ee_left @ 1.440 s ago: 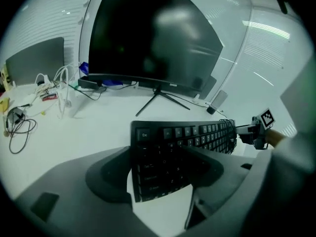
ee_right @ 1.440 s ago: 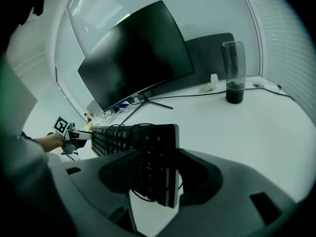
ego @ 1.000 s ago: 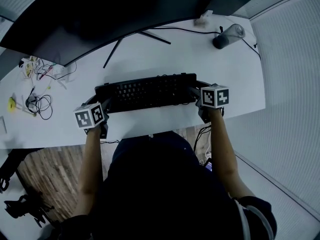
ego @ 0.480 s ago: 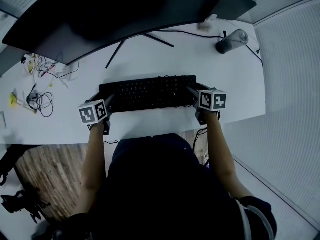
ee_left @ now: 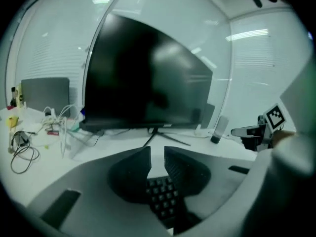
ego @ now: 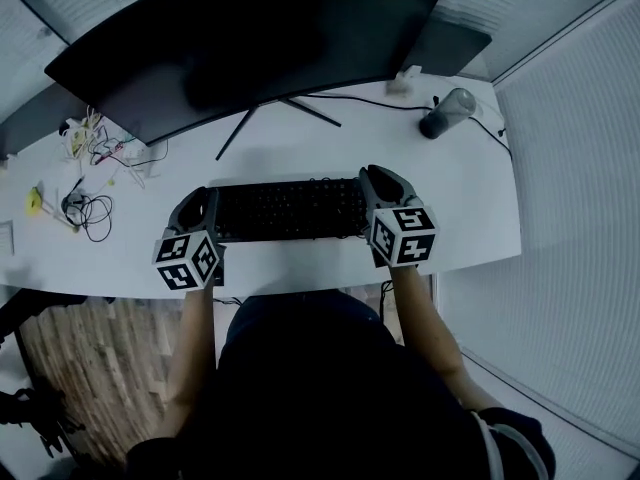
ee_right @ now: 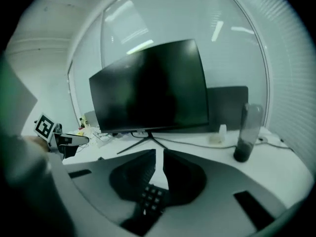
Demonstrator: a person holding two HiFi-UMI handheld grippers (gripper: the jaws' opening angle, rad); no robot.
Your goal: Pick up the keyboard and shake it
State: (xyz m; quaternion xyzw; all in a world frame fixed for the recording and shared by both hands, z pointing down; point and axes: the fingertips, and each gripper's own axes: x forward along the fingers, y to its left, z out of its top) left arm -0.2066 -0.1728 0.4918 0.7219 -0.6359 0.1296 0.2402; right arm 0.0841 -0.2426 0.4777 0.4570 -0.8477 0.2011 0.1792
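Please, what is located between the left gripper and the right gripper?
The keyboard fills that stretch, as the head view shows. The left gripper and the right gripper have just been closing their jaws, each on one end of it.

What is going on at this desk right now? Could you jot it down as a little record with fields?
Scene: white desk with a dark monitor at the back
Main object: black keyboard
Left gripper: jaws have just been closing, now clamped on the keyboard's left end
Right gripper: jaws have just been closing, now clamped on its right end
Also on desk: dark bottle at right, cables at left
Stage: gripped at both ends; no shaking evident
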